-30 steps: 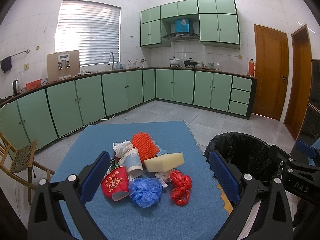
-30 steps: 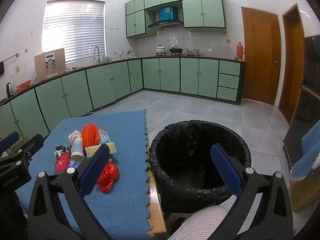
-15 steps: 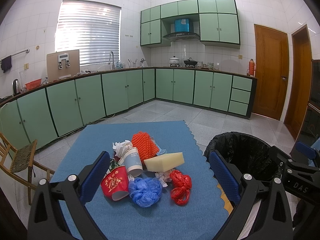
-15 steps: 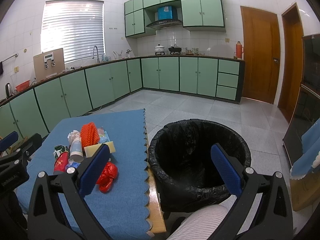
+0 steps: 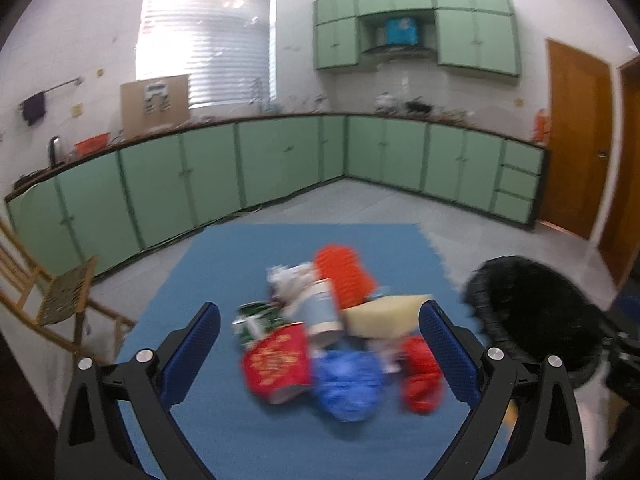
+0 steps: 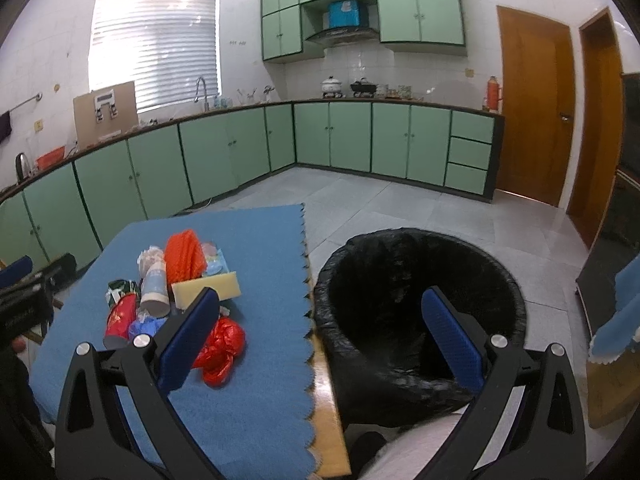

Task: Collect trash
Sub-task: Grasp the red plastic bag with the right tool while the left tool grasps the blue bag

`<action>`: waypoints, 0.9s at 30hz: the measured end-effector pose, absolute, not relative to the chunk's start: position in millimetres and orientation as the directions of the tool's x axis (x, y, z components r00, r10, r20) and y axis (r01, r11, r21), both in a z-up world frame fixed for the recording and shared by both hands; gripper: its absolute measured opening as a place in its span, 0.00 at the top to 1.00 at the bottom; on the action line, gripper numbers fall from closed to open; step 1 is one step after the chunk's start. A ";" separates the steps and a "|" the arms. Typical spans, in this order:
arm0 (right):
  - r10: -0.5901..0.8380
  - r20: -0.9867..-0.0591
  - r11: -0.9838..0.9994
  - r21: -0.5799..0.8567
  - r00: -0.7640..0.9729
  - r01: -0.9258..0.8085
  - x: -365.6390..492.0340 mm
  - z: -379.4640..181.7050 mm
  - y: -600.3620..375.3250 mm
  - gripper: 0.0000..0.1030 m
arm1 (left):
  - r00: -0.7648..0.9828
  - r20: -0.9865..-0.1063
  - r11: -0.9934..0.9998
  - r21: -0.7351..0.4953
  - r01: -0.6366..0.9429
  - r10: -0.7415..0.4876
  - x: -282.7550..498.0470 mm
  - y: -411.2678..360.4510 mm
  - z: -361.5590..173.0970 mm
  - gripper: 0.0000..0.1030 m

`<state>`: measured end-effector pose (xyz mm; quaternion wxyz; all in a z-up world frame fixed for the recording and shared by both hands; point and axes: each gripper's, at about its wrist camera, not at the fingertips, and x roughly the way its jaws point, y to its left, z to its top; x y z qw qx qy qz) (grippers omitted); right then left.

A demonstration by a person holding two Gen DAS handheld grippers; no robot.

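Note:
A pile of trash lies on a blue mat [image 5: 280, 248]: a red paper cup [image 5: 278, 364], a blue plastic bag [image 5: 348, 384], a red plastic bag [image 5: 420, 380], a yellow sponge [image 5: 384, 316], a light-blue cup [image 5: 320, 308] and an orange mesh item [image 5: 344, 272]. My left gripper [image 5: 320, 356] is open, just above the pile, blurred. My right gripper [image 6: 320, 340] is open and empty, between the mat's right edge [image 6: 280, 240] and the black-lined bin [image 6: 420, 308]. The pile shows in the right wrist view, with the red bag [image 6: 220, 344] and sponge [image 6: 208, 290].
The bin [image 5: 532, 312] stands right of the table. A wooden chair [image 5: 60, 300] stands left of it. Green cabinets [image 6: 360, 140] line the walls, and wooden doors [image 6: 532, 120] are at the right. A blue cloth [image 6: 616, 320] hangs at the far right.
My left gripper has moved forward and down toward the pile, which looks larger and blurred. My right gripper has shifted slightly; the bin and mat look closer.

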<state>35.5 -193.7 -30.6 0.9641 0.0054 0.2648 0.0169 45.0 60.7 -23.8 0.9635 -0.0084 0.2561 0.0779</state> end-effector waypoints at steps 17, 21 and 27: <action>0.160 -0.706 0.979 0.023 0.690 -0.204 119.5 -145.8 -101.1 0.13 | 0.692 -0.695 0.977 0.071 -0.203 0.194 81.2 113.9 -117.8 0.13; 0.168 -0.742 0.974 0.025 0.649 -0.224 129.1 -162.4 -95.6 0.23 | 0.691 -0.702 0.981 0.061 -0.183 0.172 83.1 112.2 -123.8 0.16; 0.249 -0.771 0.954 0.091 0.586 -0.286 129.7 -169.6 -90.9 0.60 | 0.691 -0.706 0.984 0.053 -0.168 0.156 83.8 106.7 -127.1 0.22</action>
